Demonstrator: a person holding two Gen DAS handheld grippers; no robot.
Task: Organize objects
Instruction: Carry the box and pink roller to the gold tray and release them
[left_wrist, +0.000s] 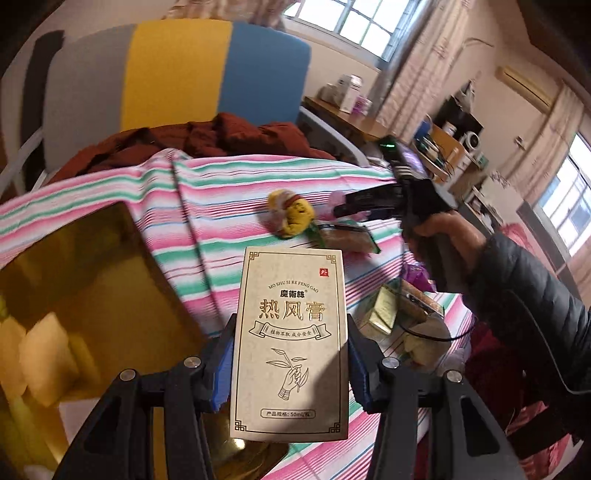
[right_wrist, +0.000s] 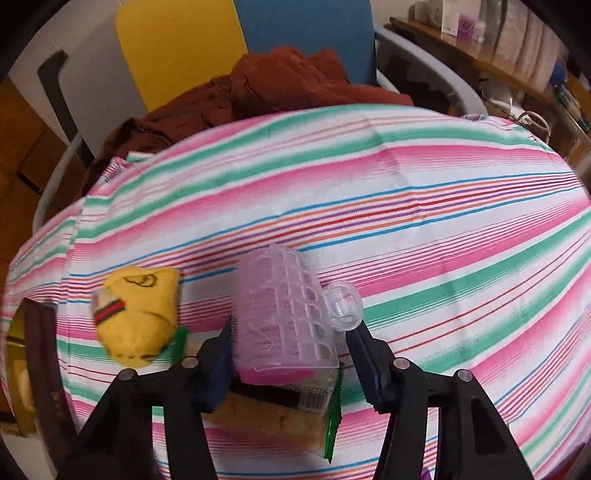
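Left gripper (left_wrist: 291, 365) clamped on a tall cream carton (left_wrist: 290, 343), blue pads pressing both long sides, held upright in the air above the near left part of the striped cloth (left_wrist: 221, 192). Right gripper (right_wrist: 291, 350) closed around a clear pink plastic cage (right_wrist: 284, 314) with a round knob on one side, lifted just over a green-edged snack packet (right_wrist: 280, 417) lying on the cloth. Rolled yellow sock (right_wrist: 136, 317) resting just left of that, toward the cloth's left edge. Amber box (left_wrist: 92, 295) open at the near left corner, beside the carton.

Likely trouble: thin cardboard buckling or tilting out if squeezed harder or swung fast; slick, hollow cage popping free, since only its walls are caught; packet dragged along if the cage dips.

Carton flat-faced and crisp, gold print and a drawn hand with a sprig, corners undented. Cage ribbed, see-through, something pink inside
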